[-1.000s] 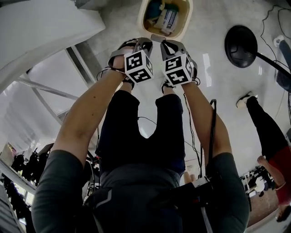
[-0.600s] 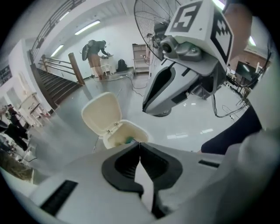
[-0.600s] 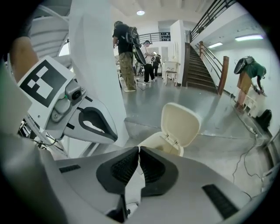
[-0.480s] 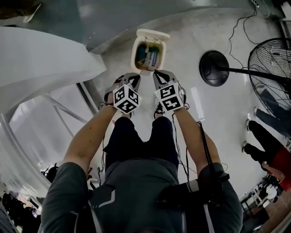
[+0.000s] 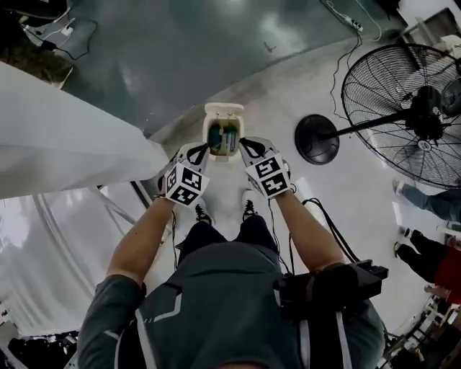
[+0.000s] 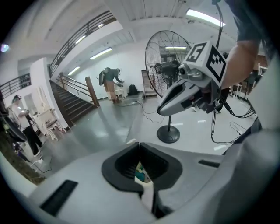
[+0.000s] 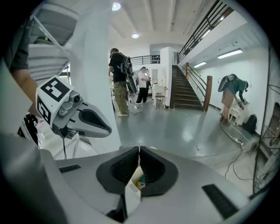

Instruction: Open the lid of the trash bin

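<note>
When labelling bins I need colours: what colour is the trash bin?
Cream, lid included; the trash bin shows best in the head view.

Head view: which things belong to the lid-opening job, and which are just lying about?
Job: trash bin, its lid flipped open; left claw and right claw, both shut, empty.
Lying about: standing fan, power strip with its cable.

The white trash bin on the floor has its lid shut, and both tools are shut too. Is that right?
Not quite. The white trash bin on the floor has its lid open, not shut. The head view shows it flipped back, with things visible inside. The left tool and the right tool are both shut, as you said.
</note>
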Tool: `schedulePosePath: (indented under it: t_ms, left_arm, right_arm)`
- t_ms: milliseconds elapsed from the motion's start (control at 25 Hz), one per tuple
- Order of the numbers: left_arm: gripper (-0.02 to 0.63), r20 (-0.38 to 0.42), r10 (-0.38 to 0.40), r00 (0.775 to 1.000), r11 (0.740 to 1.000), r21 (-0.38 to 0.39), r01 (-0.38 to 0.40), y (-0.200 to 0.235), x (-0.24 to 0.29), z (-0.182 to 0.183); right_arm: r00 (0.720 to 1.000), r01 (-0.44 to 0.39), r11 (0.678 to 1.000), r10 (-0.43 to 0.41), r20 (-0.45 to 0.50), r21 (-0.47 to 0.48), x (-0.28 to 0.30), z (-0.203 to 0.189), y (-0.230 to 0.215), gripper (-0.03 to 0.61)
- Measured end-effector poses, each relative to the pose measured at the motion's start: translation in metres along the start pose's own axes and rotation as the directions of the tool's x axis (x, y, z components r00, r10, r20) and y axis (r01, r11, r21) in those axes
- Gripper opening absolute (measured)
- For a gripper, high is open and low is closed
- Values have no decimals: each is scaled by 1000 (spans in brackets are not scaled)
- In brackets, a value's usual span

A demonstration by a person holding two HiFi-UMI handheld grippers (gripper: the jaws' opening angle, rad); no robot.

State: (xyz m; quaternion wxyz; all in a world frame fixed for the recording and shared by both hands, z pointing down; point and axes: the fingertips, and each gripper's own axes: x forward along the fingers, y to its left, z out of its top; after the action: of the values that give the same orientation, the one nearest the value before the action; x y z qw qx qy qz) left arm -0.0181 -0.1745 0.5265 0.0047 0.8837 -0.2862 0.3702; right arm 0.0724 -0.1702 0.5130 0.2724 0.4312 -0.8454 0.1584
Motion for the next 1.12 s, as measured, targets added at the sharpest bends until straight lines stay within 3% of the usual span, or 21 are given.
schedulePosePath:
  t_ms: [320, 480, 640, 840, 1040, 1120]
  left_arm:
    - [11, 110, 72, 991, 995, -70, -64, 24, -58, 58]
    - [11, 203, 114, 972, 988, -129, -89, 50, -90, 92]
    - [9, 249, 174, 953, 980, -141, -142, 73, -124, 122]
    - [9, 367, 226, 903, 960, -239, -143, 100, -162, 158]
    - [9, 473, 309, 825, 917, -378, -126, 130, -208, 186]
    - [9, 496, 327, 804, 905, -408, -116, 136, -226, 193]
  right_arm:
    - [995, 7, 1000, -10, 96, 28, -62, 68, -11, 32]
    - [988, 19, 999, -23, 153, 30, -80, 107, -17, 32]
    - [974, 22, 1000, -23, 226, 10, -103, 146, -17, 32]
    - [940, 47, 999, -36, 339, -22, -135, 197, -22, 32]
    - [899, 72, 997, -48, 434, -40, -172, 243, -33, 32]
    - [876, 79, 996, -56, 478, -28, -188, 259, -35, 32]
